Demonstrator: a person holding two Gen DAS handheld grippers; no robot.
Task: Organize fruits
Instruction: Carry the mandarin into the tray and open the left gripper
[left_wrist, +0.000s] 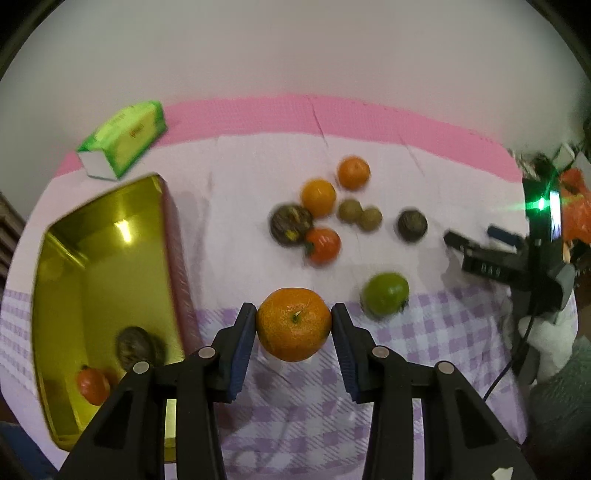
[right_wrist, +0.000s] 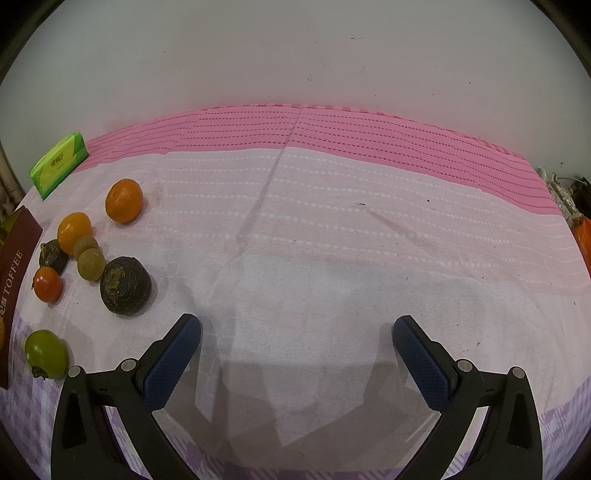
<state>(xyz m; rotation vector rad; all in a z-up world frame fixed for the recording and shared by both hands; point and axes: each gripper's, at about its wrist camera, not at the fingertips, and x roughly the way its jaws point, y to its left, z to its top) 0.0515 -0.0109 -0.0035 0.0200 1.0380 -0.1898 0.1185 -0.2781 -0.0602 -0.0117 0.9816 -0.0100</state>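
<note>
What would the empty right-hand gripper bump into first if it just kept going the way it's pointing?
Probably just the tablecloth. The right gripper stands open and tilted down at bare cloth; nothing lies between its fingers. The dark round fruit sits off to its left, seemingly outside that line.

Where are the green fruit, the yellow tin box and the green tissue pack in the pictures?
green fruit (left_wrist: 386, 293): left wrist view, middle of its rounded top.
yellow tin box (left_wrist: 110, 266): left wrist view, bare inner floor of the box.
green tissue pack (right_wrist: 59, 168): right wrist view, middle of its printed top face.
</note>
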